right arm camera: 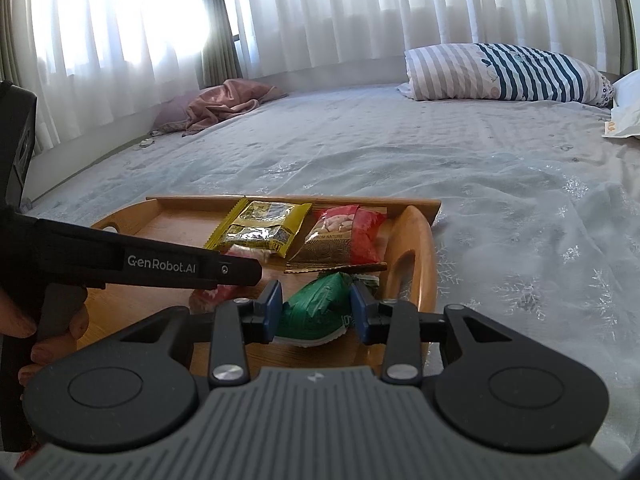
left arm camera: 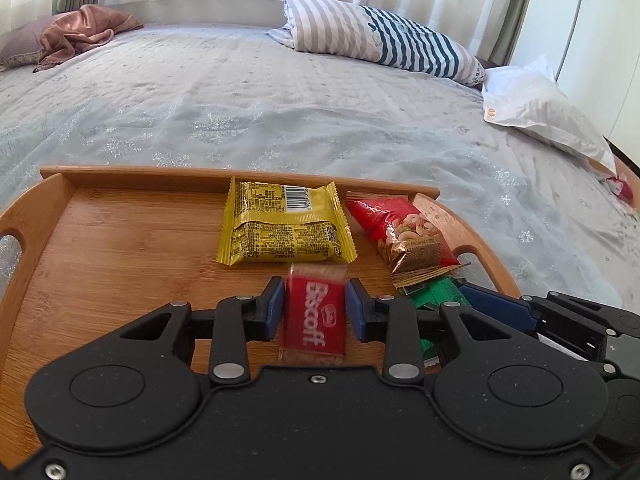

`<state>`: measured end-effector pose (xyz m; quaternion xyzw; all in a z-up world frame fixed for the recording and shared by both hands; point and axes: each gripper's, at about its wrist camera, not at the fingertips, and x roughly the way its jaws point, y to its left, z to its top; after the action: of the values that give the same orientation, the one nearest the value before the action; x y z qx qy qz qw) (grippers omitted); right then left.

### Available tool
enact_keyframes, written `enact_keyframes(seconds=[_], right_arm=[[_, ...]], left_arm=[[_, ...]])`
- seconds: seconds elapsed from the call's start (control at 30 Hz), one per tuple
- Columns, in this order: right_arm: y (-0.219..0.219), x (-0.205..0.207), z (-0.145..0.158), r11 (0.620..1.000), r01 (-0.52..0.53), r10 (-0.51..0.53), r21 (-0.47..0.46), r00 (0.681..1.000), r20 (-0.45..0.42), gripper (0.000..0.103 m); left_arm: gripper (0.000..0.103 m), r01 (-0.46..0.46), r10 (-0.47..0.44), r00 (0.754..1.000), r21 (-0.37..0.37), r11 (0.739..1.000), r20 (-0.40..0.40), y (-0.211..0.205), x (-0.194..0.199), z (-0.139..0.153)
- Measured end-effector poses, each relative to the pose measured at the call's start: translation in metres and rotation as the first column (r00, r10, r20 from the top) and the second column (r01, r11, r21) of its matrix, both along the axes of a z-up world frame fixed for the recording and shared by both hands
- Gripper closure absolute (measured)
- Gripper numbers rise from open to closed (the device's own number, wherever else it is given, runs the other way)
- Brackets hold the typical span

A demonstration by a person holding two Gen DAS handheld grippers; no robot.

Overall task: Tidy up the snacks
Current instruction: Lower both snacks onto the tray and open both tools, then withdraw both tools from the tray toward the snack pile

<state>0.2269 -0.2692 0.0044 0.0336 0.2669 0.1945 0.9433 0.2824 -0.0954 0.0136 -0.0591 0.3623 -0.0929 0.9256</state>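
At the bottom centre of the left wrist view, the left gripper [left arm camera: 315,304] has its blue pads standing at either side of a red Biscoff biscuit packet [left arm camera: 314,314]. The packet looks blurred, and a sliver of gap shows at each pad, so I cannot tell whether it is pinched or merely lies between them. It sits over the near part of the wooden tray [left arm camera: 120,248].

In the right wrist view, the right gripper [right arm camera: 316,308] at bottom centre is pinching a green snack packet [right arm camera: 316,308], both blue pads pressed against its sides, low over the tray's right end, beside the handle cut-out. The same green packet [left arm camera: 434,294] shows at the lower right of the left wrist view, partly hidden behind the left gripper's linkage. A hand [right arm camera: 52,332] at the lower left edge of the right wrist view holds the left gripper's handle, which crosses that frame's left side.

Just beyond the grippers, mid-frame, a yellow snack packet [left arm camera: 286,224] lies flat with its barcode side up, its far edge near the tray's back rim. To its right, close beside it, lies a red nut packet [left arm camera: 404,236] with a gold lower end, angled toward the tray's right handle.

The tray rests on a pale grey bedspread [left arm camera: 260,112]. Farther back, at the upper right, lies a striped pillow [left arm camera: 380,40]; a white plastic bag [left arm camera: 532,108] sits at the right edge, and a crumpled pinkish-brown cloth [left arm camera: 80,32] at the upper left. White curtains [right arm camera: 360,12] fill the top.
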Motion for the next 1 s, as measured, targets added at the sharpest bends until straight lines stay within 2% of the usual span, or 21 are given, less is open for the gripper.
enact_keyframes(seconds=[0.17, 0.27, 0.43, 0.57, 1.0], right_arm=[[-0.002, -0.001, 0.002, 1.000, 0.000, 0.000, 0.020, 1.000, -0.005, 0.054], [-0.006, -0.004, 0.004, 0.999, 0.008, -0.007, 0.039, 1.000, -0.004, 0.041], [-0.009, -0.014, 0.012, 0.998, 0.019, -0.020, 0.052, 1.000, 0.010, 0.034], [-0.008, -0.028, 0.018, 0.999, 0.025, -0.026, 0.046, 0.999, 0.025, 0.031], [0.007, -0.085, 0.035, 1.000, 0.004, -0.006, 0.015, 0.996, 0.090, 0.023]], left_arm=[[0.059, 0.000, 0.000, 1.000, 0.009, 1.000, 0.005, 0.000, -0.002, 0.002], [0.050, 0.009, -0.010, 1.000, 0.018, 1.000, 0.021, 0.001, -0.008, 0.008], [0.039, 0.025, -0.026, 0.999, 0.024, 0.999, 0.039, 0.005, -0.024, 0.019], [0.024, 0.045, -0.045, 0.998, 0.005, 0.999, 0.052, 0.012, -0.042, 0.029], [0.014, 0.086, -0.087, 0.990, 0.011, 0.996, 0.112, 0.031, -0.109, 0.058]])
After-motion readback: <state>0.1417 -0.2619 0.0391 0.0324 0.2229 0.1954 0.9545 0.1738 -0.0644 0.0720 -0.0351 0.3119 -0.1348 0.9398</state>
